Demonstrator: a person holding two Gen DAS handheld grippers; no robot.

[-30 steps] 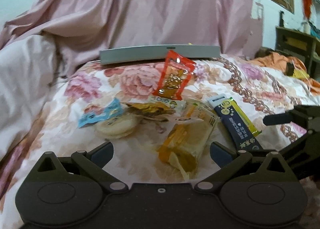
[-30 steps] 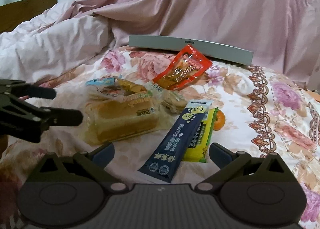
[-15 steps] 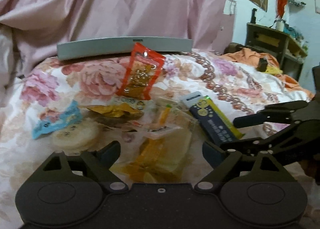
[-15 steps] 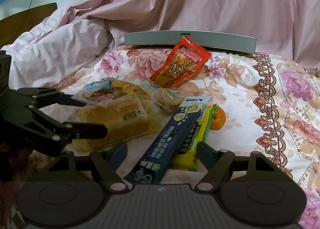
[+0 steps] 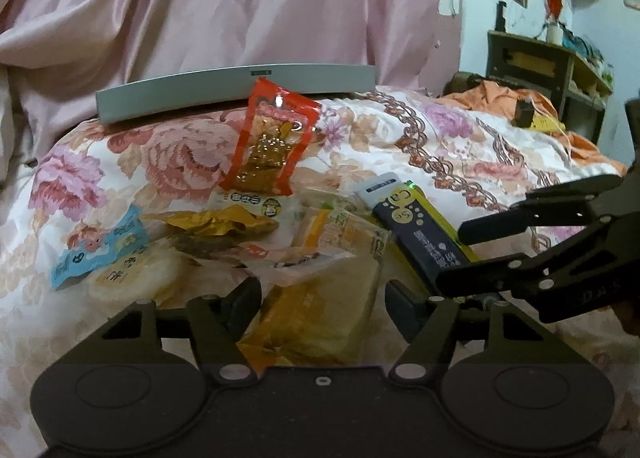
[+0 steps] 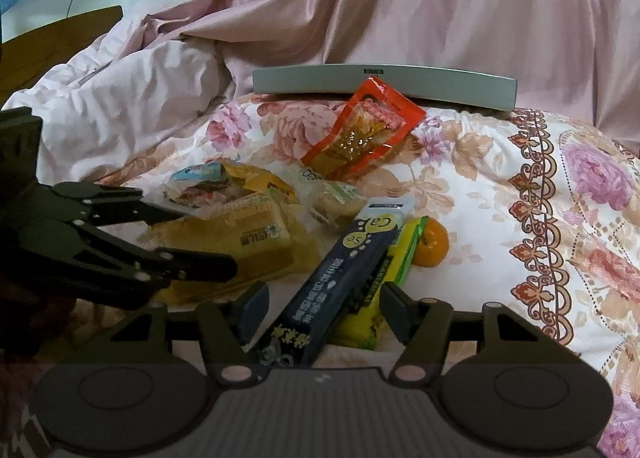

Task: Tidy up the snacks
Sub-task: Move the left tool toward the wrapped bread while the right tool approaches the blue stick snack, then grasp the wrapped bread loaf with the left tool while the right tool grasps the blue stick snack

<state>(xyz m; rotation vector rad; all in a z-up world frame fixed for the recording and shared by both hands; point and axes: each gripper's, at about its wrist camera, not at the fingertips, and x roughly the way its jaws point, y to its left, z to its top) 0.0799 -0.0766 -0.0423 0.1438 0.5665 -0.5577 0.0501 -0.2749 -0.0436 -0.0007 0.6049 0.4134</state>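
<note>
Snacks lie in a heap on a floral bedspread. My left gripper is open, its fingers on either side of a yellow wrapped bread, apart from it. My right gripper is open around a dark blue stick packet that lies on a yellow-green packet. A red snack pouch leans on a grey tray. A blue-wrapped round cake lies at the left. A small orange sits beside the stick packets.
A pink quilt is piled behind the tray, with white bedding at the left. A wooden cabinet and orange cloth stand at the far right. Each gripper shows in the other's view.
Both grippers have moved forward and down onto the heap. Their jaws have narrowed, the left around the bread and the right around the blue stick packet.
</note>
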